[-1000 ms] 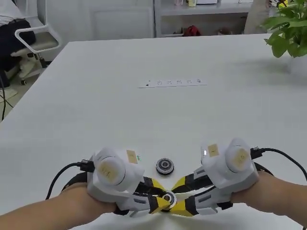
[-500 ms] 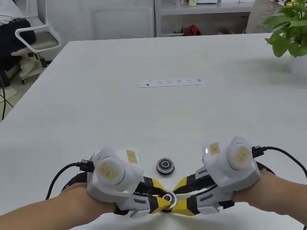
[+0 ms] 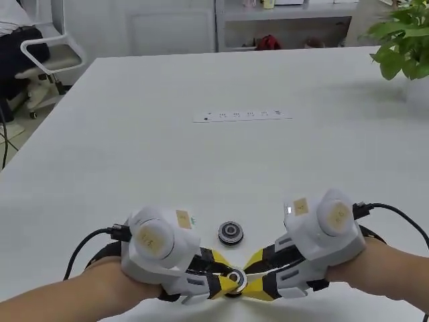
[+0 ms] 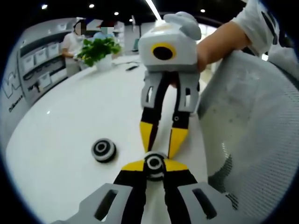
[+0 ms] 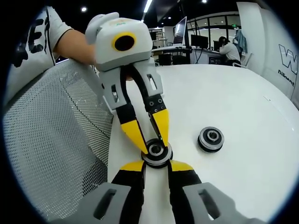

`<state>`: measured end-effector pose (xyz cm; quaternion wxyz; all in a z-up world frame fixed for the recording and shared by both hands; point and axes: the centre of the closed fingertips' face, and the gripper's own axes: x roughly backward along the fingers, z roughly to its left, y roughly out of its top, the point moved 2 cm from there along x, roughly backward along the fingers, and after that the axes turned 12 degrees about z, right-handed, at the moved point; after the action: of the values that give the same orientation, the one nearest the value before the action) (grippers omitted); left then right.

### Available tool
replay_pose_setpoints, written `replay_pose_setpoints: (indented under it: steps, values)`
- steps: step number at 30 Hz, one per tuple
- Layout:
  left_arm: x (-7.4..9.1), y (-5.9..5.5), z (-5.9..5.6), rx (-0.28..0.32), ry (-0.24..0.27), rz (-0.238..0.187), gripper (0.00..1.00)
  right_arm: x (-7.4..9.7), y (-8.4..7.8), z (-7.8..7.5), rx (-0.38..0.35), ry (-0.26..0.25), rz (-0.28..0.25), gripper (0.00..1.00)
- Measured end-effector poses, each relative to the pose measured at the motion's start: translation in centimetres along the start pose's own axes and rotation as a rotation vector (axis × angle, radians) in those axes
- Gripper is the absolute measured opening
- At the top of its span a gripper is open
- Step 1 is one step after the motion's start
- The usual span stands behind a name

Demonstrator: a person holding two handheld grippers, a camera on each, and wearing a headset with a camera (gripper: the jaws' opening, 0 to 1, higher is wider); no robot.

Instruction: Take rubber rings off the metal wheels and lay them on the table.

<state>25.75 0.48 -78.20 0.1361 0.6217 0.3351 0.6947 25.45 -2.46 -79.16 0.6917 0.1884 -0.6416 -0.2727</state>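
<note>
White workbench table (image 3: 214,161) with office shelving behind it, and the work sits at the near edge. The grey left gripper with yellow-tipped black jaws (image 3: 221,282) and the matching right gripper (image 3: 252,282) meet nose to nose over one small black-and-silver metal wheel (image 3: 234,276), called the held wheel below. In the left gripper view the left jaws are closed on either side of the held wheel (image 4: 154,163). In the right gripper view the right jaws clamp the same held wheel (image 5: 156,151) from the opposite side. Both are gripping it, but I cannot tell which one has the rubber and which the metal. The second wheel (image 3: 230,232), same kind, lies flat on the table just beyond the held wheel, apart from both grippers, its dark rubber ring (image 5: 201,141) still on. Progress judgement: early. The first ring looks not yet pulled off and the second wheel is untouched, so both rings are left to strip and lay down.
</note>
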Motion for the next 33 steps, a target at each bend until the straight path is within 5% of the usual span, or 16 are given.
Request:
replay_pose_setpoints:
  steps: [18, 21, 33]
  values:
    - [-0.02, 0.02, -0.03, 0.003, 0.002, 0.001, 0.13, 0.06, -0.38, -0.04, -0.008, 0.004, 0.016, 0.08]
    - [-0.02, 0.02, -0.05, 0.004, 0.003, 0.001, 0.13, 0.0, -0.67, -0.26, -0.007, -0.008, 0.034, 0.0]
    - [-0.1, -0.05, -0.07, 0.0, 0.005, 0.002, 0.13, 0.03, -0.63, -0.13, -0.02, 0.007, 0.02, 0.0]
